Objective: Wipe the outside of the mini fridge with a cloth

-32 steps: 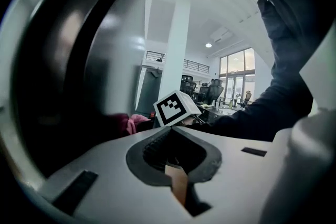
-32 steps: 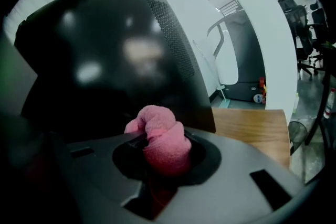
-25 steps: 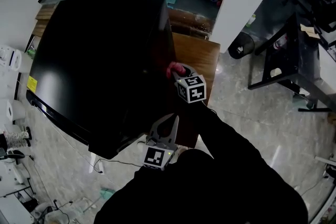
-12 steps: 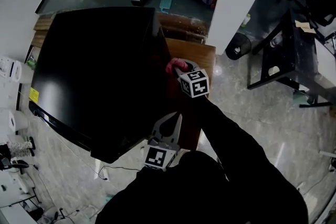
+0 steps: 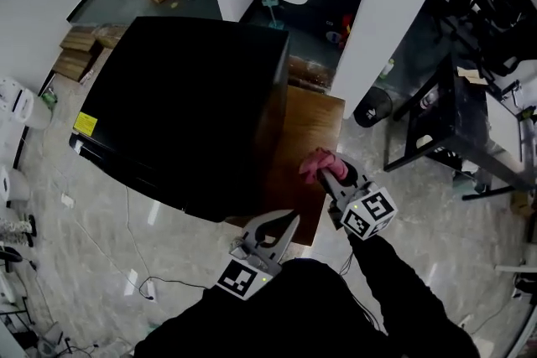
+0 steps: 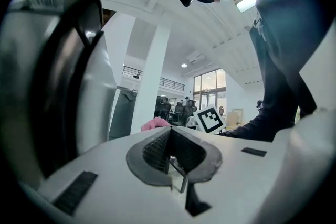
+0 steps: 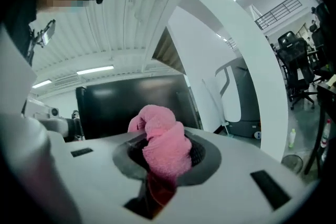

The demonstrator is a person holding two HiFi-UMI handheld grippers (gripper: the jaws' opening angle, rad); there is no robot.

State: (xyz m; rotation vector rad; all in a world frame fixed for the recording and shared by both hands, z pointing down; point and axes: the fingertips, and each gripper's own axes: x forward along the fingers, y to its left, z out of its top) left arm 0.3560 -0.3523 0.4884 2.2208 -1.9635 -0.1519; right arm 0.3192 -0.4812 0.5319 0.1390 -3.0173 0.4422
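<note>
A moment ago the right gripper [image 5: 333, 174] was pressing the bunched pink terry cloth [image 5: 316, 164] against the right-hand side wall of the glossy black box-shaped mini fridge [image 5: 185, 96]. Now it has come off that wall and sits lower and further right in the frame, over the near edge of the brown wooden platform [image 5: 312, 113] beside the fridge. The cloth is near the fridge but no longer touching it. I'd take that as the end of one stroke on this side, with a fresh pass or another face to follow; how much is already wiped I can't judge from the shine. The jaws are clamped on the cloth, which bulges out of them in a rolled wad. The right arm, in a dark sleeve, reaches forward from the lower right, gripper pointing up-left toward the fridge, which fills the upper left and centre. The left gripper [image 5: 284, 222] hangs close to the body at bottom centre, jaws pressed together on nothing.
</note>
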